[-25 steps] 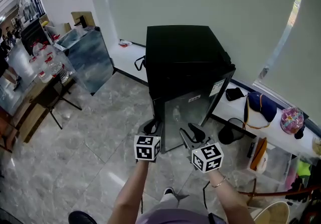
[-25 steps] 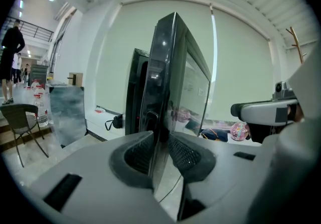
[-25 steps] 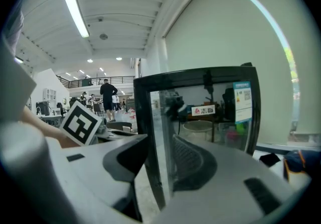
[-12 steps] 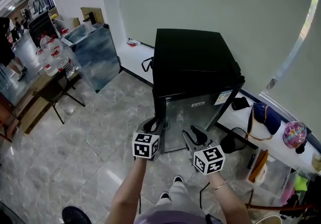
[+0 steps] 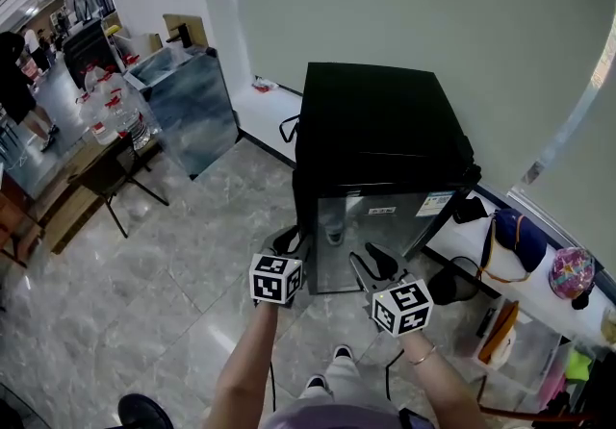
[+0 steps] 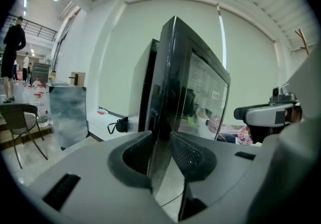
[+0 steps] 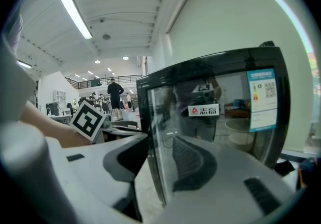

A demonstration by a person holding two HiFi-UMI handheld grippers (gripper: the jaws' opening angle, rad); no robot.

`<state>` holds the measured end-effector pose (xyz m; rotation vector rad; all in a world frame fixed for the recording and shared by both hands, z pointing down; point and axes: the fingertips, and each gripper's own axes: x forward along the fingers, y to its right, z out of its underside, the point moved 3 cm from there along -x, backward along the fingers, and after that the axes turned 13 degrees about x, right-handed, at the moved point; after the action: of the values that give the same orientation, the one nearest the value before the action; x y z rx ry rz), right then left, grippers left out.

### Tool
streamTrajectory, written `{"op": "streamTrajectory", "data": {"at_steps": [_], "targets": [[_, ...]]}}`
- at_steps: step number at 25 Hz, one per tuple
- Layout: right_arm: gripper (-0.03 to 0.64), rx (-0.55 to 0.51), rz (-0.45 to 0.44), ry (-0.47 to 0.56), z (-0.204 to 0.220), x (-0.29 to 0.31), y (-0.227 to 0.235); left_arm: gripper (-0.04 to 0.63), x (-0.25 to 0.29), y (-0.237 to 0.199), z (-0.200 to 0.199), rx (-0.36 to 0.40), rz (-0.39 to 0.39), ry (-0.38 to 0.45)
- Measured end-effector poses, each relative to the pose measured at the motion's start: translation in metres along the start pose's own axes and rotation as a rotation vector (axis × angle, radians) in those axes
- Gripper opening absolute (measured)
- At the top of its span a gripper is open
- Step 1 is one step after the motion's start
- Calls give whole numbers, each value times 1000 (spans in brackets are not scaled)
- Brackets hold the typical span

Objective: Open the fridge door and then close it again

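What we see around the room: marble floor, white ledge, scattered clutter

We see a grey marble-tiled floor (image 5: 192, 273) under a pale green wall (image 5: 385, 4), with a low white ledge (image 5: 252, 110) running along its foot. On the ledge at the left lie a small red thing (image 5: 262, 84) and a black bag (image 5: 287, 127); towards the right sit a dark blue bag (image 5: 515, 230) and a pink patterned round thing (image 5: 572, 273). A blue-grey marbled cabinet (image 5: 188, 110) stands at the left, with a cardboard box (image 5: 183, 30) behind it. Farther left we find red-capped water bottles (image 5: 108, 110), a dark folding chair (image 5: 111, 177) just beside them, and a person in black (image 5: 14, 81) at the edge
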<state>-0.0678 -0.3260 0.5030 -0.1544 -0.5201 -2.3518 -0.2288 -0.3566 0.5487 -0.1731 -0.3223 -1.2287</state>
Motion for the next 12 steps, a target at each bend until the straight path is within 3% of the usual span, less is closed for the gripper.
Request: {"op": "streamTrajectory", "data": {"at_steps": [12], "targets": [[155, 3, -19, -12, -6, 19, 16, 95, 21, -14, -5, 2, -10, -9]]}}
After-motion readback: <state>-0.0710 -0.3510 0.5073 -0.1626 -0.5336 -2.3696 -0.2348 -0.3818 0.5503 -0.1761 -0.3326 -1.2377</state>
